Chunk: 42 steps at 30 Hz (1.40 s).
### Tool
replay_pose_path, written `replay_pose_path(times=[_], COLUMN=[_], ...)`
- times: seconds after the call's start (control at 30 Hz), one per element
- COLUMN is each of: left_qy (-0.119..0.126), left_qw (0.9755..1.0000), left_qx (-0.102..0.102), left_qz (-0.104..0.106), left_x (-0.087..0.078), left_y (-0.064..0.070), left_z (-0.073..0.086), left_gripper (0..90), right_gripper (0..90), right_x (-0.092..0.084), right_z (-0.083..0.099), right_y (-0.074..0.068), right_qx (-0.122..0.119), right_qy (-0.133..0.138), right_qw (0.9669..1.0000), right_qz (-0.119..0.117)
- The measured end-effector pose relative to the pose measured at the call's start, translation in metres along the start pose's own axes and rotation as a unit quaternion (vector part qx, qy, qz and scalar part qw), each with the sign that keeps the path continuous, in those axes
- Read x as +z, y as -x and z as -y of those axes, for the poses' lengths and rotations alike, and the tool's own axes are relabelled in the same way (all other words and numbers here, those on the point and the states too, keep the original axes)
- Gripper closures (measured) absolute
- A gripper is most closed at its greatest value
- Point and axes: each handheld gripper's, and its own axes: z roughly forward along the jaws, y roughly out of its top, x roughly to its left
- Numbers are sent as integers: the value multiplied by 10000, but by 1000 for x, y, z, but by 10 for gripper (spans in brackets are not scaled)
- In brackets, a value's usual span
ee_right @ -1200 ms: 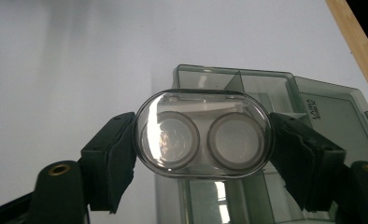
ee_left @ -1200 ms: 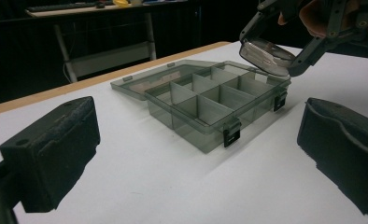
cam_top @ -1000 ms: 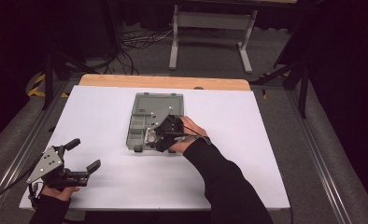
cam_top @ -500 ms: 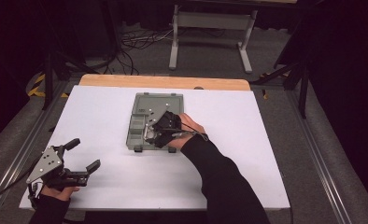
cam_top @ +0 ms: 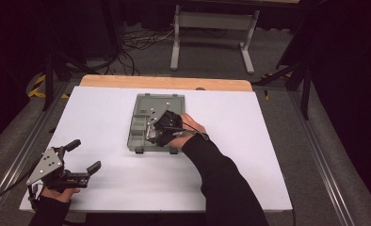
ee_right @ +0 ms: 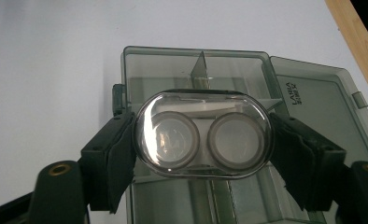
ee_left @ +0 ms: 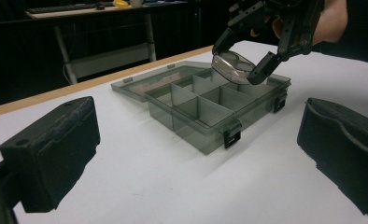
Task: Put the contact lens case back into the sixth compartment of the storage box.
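Right tool (ee_right: 203, 154) around clear twin-lens case (ee_right: 203, 136), above compartment box (ee_right: 140, 60).

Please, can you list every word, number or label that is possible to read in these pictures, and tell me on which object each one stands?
Small raised lettering, too blurred to read: on the inside of the open lid of the grey compartment box, seen sideways in the right gripper view.
The clear oval case held over the box: no text visible.
No other writing shows in the pictures.
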Motion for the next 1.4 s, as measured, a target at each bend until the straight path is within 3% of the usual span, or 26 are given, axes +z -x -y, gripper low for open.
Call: replay_pose_path(times=[0.9,1.4], left_qy=[10,11], left_qw=[10000,10000], left_qx=[22,6], left_qz=[-10,-1], left_x=[-1,-1], left_y=[0,0], left_z=[-1,-1], left_gripper=[1,1], right_gripper=[266,265], right_x=[23,26], right_z=[3,2], right_y=[0,0], right_qx=[8,19], right_qy=[-249,-254], right_qw=[9995,9994], right_qz=[-176,-213])
